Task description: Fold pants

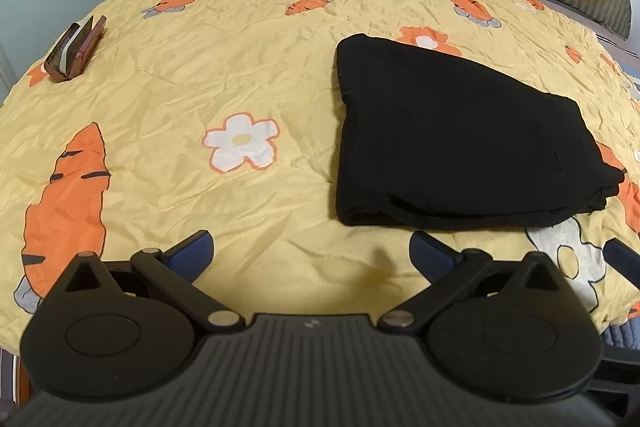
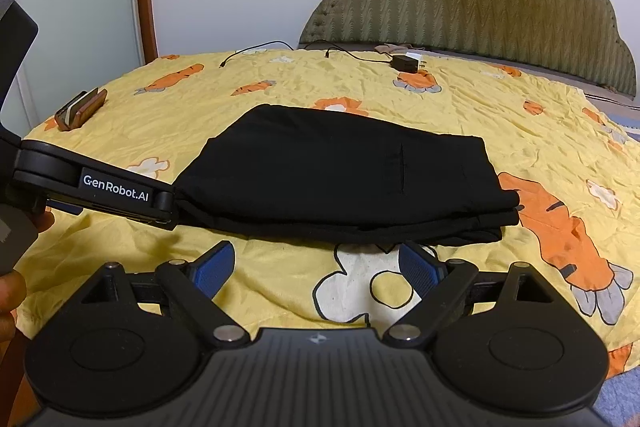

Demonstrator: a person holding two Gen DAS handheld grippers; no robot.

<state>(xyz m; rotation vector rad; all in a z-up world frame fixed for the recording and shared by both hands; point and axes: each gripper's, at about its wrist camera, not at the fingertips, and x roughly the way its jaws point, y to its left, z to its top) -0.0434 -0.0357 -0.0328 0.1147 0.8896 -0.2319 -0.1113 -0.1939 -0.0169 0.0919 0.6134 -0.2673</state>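
Yellow carrot-print quilt point(image 1: 248, 67) covers the bed, with black pants point(image 1: 452, 143) folded into a flat stack near its front edge. Left gripper point(image 1: 312, 247) and right gripper point(image 2: 316, 263) hover just short of it, both spread wide, holding nothing.

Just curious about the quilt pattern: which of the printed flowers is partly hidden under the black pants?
The big white flower at the quilt's near edge: the pants cover its top. The other white flowers lie fully uncovered.
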